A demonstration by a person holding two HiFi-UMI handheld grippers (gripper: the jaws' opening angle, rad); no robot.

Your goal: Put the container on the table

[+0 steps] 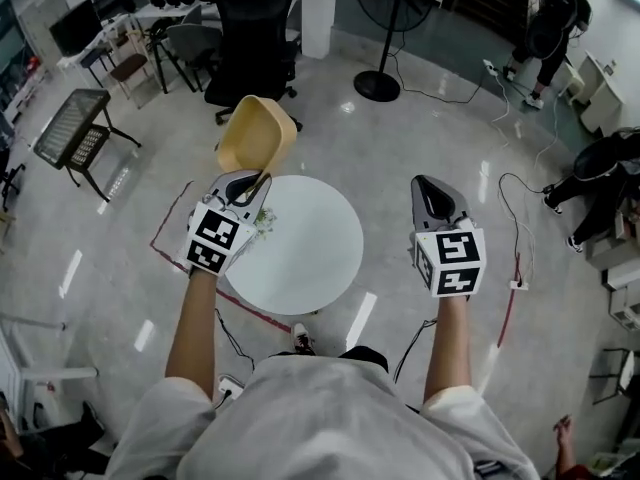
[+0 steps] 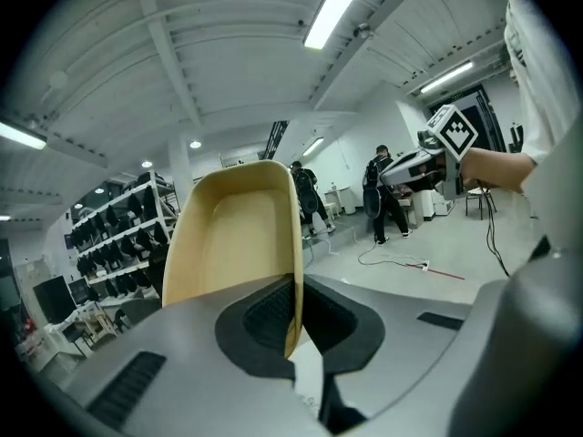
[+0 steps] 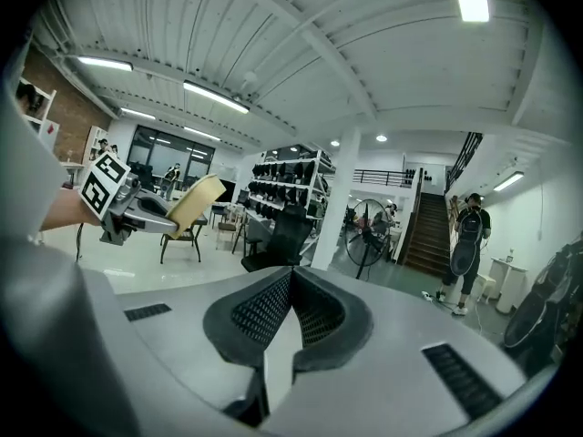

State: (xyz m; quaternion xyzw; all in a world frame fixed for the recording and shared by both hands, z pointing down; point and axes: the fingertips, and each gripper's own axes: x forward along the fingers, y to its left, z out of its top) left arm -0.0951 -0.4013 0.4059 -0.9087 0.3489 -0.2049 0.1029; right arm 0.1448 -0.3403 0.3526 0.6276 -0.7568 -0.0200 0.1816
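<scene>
A tan plastic container (image 1: pixel 258 133) is held up in the air by my left gripper (image 1: pixel 248 186), whose jaws are shut on its rim. It stands tilted above the far left edge of the round white table (image 1: pixel 305 253). In the left gripper view the container (image 2: pixel 239 239) rises upright from the jaws, its hollow side facing left. My right gripper (image 1: pixel 436 200) hangs to the right of the table, shut with nothing between its jaws. The right gripper view shows the container (image 3: pixel 193 203) far off at the left.
A black office chair (image 1: pixel 252 38) and a standing fan (image 1: pixel 384 28) stand beyond the table. A mesh-topped side table (image 1: pixel 72 128) is at the far left. Cables (image 1: pixel 520 218) trail over the floor on the right, where people stand by shelves.
</scene>
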